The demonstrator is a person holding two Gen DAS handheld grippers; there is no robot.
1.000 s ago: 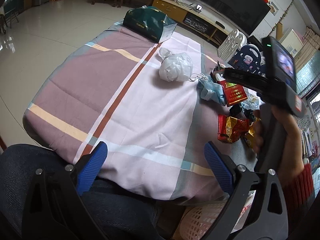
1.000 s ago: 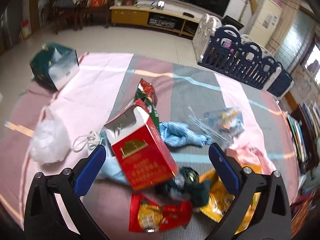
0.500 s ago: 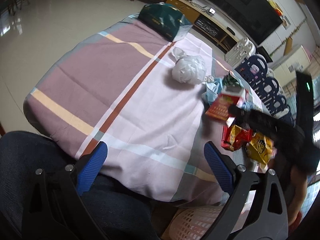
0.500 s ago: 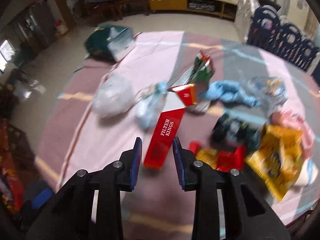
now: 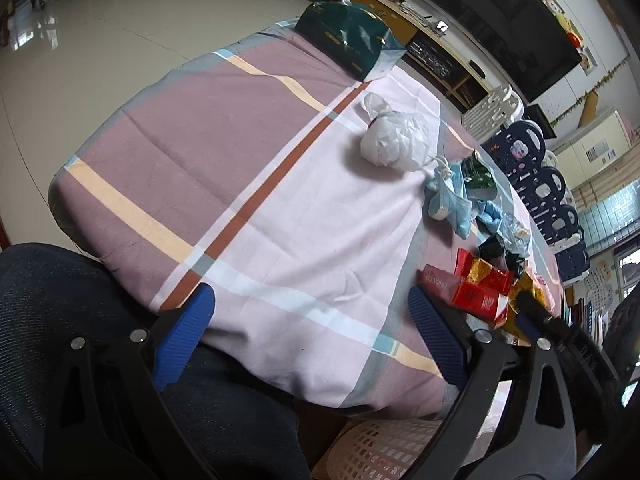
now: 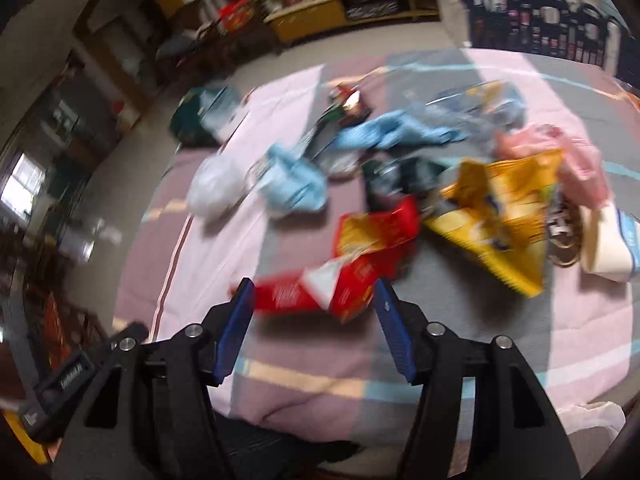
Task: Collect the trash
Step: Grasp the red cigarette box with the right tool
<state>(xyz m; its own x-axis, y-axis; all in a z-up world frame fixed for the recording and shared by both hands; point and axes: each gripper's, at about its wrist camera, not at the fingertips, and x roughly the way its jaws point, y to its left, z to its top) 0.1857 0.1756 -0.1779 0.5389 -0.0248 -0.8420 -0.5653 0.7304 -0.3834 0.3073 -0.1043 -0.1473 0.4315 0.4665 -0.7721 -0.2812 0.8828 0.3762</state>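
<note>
- The red carton (image 6: 296, 294) lies flat on the tabletop (image 6: 460, 328), at the near end of the trash heap, just beyond the tips of the right gripper (image 6: 314, 334).
- The jaws of the right gripper have just been opening again; they stand half apart, and the carton is ahead of them, not pressed by the pads, so I judge it is released.
- The left gripper (image 5: 310, 338) has its jaws wide open with nothing between them, over the near edge of the tabletop.
- Below that edge a white lattice basket (image 5: 384, 454) shows, probably the place for the trash.
- To do the step well, I think the right jaws should come down across the narrow side of the carton and close firmly, because its open torn end may fold.
- The carton is stiff cardboard, long and box-shaped; just behind it lies a glossy red and yellow snack wrapper (image 6: 376, 232).
- Further from the carton are a crinkled yellow foil bag (image 6: 500, 216), soft blue face masks (image 6: 296, 184) and a knotted white plastic bag (image 5: 394, 140).
- The tabletop wears a soft striped cloth, pink and mauve.
</note>
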